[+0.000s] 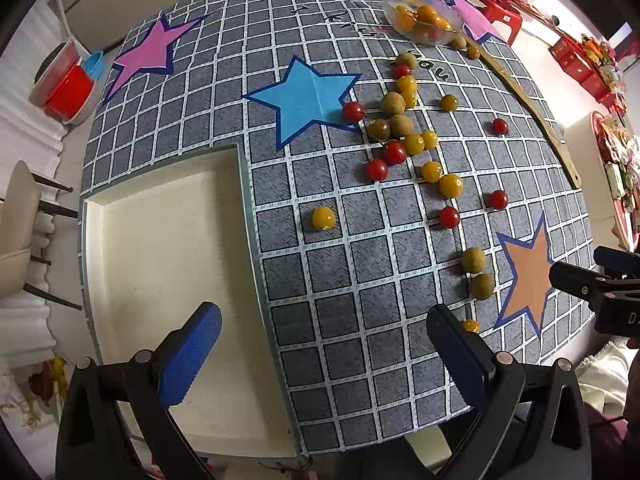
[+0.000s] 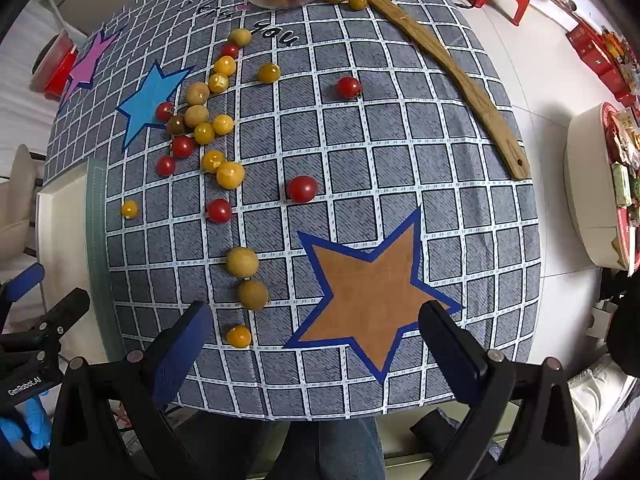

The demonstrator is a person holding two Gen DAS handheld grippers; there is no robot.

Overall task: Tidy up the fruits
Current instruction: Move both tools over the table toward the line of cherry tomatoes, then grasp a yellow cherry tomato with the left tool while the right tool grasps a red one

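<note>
Several small fruits lie scattered on the checked tablecloth [image 1: 352, 312]: red cherry tomatoes [image 1: 394, 152], yellow-orange ones [image 1: 324, 218] and tan longans [image 1: 473, 260]. They also show in the right wrist view, with a red tomato [image 2: 302, 189], two longans [image 2: 242, 262] and a yellow fruit [image 2: 239, 336] near the front. A glass bowl [image 1: 422, 12] with orange fruits stands at the far edge. My left gripper [image 1: 324, 356] is open and empty, over the tray's edge. My right gripper [image 2: 318, 356] is open and empty above the brown star [image 2: 372, 292].
A white tray [image 1: 168, 248] sits at the table's left front corner. A long wooden stick [image 2: 452, 76] lies along the right side. Blue [image 1: 306, 98] and pink [image 1: 150, 50] stars are printed on the cloth. Red stools and clutter stand beyond the table.
</note>
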